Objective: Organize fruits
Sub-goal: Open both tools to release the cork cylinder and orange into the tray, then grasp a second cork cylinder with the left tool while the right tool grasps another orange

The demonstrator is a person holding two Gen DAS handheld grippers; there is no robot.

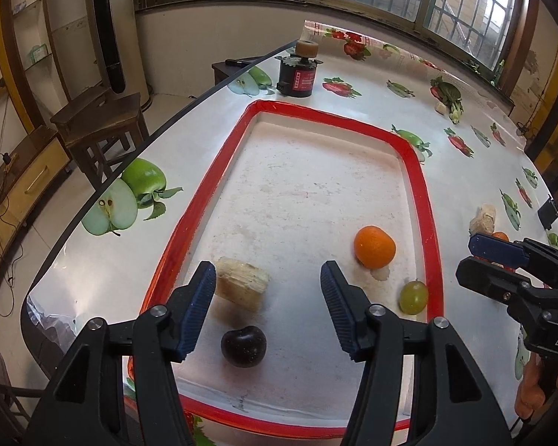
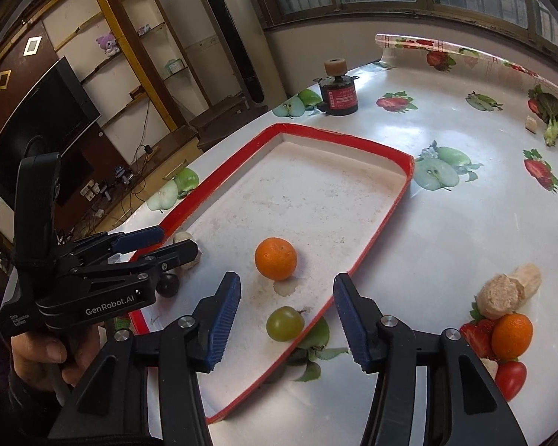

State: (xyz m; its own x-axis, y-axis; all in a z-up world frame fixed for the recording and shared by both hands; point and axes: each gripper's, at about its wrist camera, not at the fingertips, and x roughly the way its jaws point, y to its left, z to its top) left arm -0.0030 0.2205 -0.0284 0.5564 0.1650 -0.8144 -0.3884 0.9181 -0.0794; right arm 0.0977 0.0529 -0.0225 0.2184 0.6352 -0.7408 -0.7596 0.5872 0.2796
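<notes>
So the red-rimmed tray (image 1: 427,200) sits on the fruit-print tablecloth (image 1: 465,171) and already has 4 things in it: an orange (image 1: 374,246), a green grape-like fruit (image 1: 413,296), a dark plum (image 1: 243,345) and a pale beige chunk (image 1: 241,283) I honestly can't identify. In the left wrist view the left gripper (image 1: 268,304) hangs over the near end of the tray with its jaws spread apart and nothing in them; the plum lies under the gap, toward 6 o'clock, and the beige chunk is just beside the left finger. The orange is up at 2 o'clock from that gap, the green fruit at 3 o'clock, right against the tray's rim. The right gripper (image 2: 286,319) is spread apart too and holds nothing, with the green fruit below the space between its fingers and the orange at 12 o'clock from it. Outside the tray, at 3 o'clock in the right view, there's a little pile still on the cloth: a second orange (image 2: 511,336), a red tomato-looking fruit (image 2: 510,380), a strawberry (image 2: 476,334) and 2 pale lumps (image 2: 509,293). A black and red motor-looking thing (image 2: 340,93) stands past the tray's far end.
</notes>
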